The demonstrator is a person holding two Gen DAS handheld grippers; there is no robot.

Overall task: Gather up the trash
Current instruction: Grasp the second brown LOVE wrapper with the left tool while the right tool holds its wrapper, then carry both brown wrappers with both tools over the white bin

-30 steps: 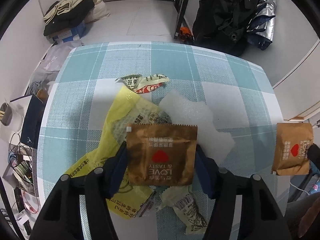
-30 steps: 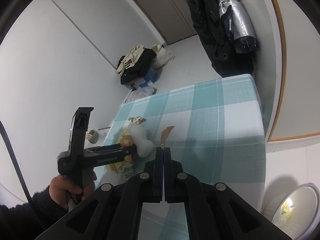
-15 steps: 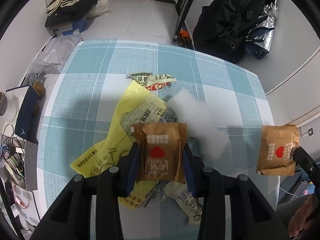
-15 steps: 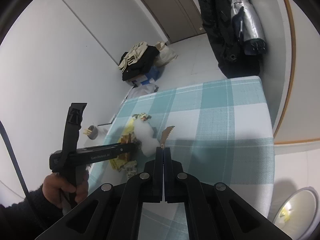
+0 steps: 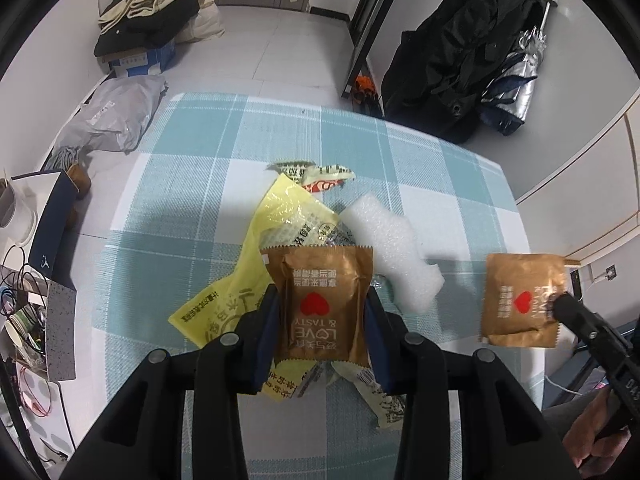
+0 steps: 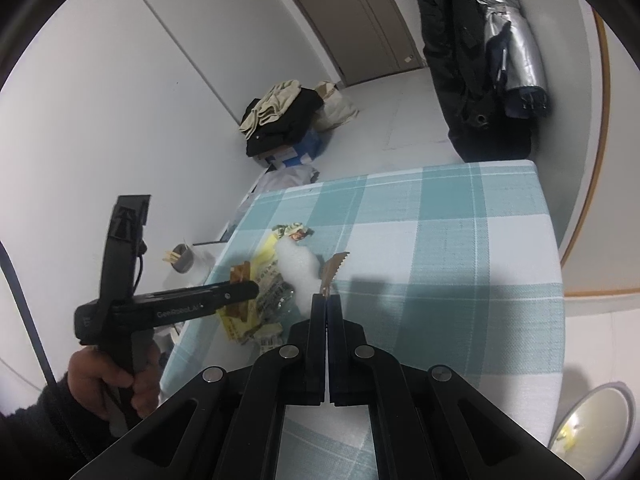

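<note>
My left gripper (image 5: 320,326) is shut on a brown snack wrapper (image 5: 322,300) with a red heart, which bows between the pads over the pile. My right gripper (image 6: 327,299) is shut on a second brown wrapper (image 6: 334,269), seen edge-on there and flat in the left wrist view (image 5: 520,300), off the table's right side. On the checked tablecloth (image 5: 192,184) lie a yellow wrapper (image 5: 280,224), a white foam piece (image 5: 390,252), a small green-and-red wrapper (image 5: 316,174) and a pale wrapper (image 5: 380,398). From the right wrist view, the left gripper (image 6: 240,290) hovers over the pile.
A round bin (image 6: 592,420) with a yellow scrap inside stands on the floor at the lower right. Clutter, cups and cables (image 5: 28,300) crowd the table's left side. A pile of clothes on a box (image 5: 144,36) and dark coats (image 5: 460,64) lie beyond. A hand (image 6: 116,380) holds the left gripper.
The left jaws have narrowed onto the brown wrapper, which went from flat to bowed. The right gripper with its wrapper has shifted slightly sideways.
</note>
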